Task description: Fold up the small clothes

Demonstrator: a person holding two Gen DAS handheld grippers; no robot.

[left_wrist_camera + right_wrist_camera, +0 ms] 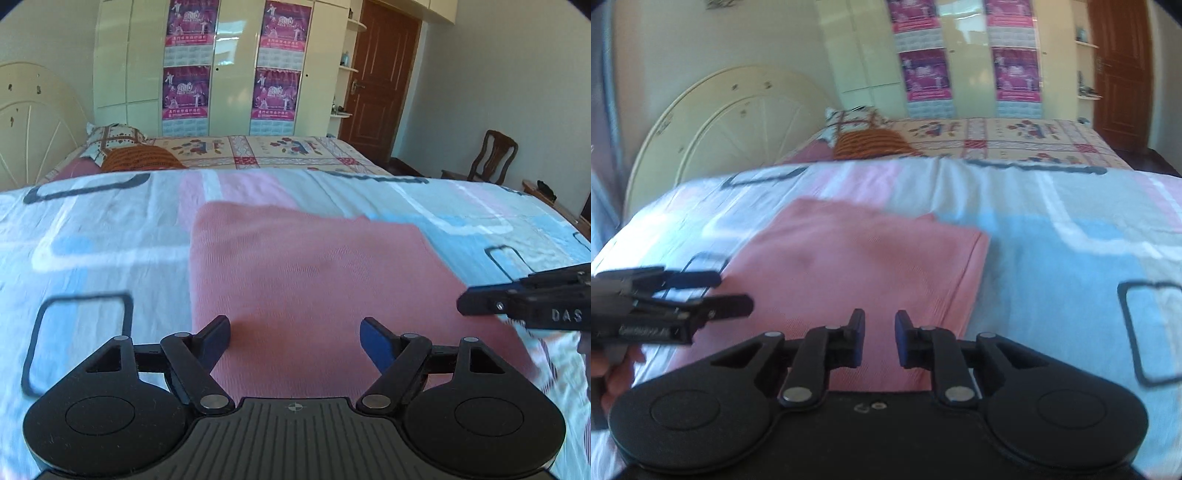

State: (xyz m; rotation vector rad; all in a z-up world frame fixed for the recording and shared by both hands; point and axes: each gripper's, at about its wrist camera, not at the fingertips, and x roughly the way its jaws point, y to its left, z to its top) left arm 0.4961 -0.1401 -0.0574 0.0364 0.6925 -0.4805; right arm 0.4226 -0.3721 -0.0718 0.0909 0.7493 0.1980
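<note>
While both claws hang empty, left claw wide, right claw narrowly parted, the pink cloth mid-frame could rumple if snagged.

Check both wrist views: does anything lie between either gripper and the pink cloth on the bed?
Nothing visible does. The pink cloth lies flat on the bedsheet, directly beneath the left gripper and right gripper, both empty.

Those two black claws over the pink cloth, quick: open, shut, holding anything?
Left gripper: open wide, nothing between its fingers, pink cloth lying beneath.
Right gripper: open by a narrow gap, holding nothing.
</note>
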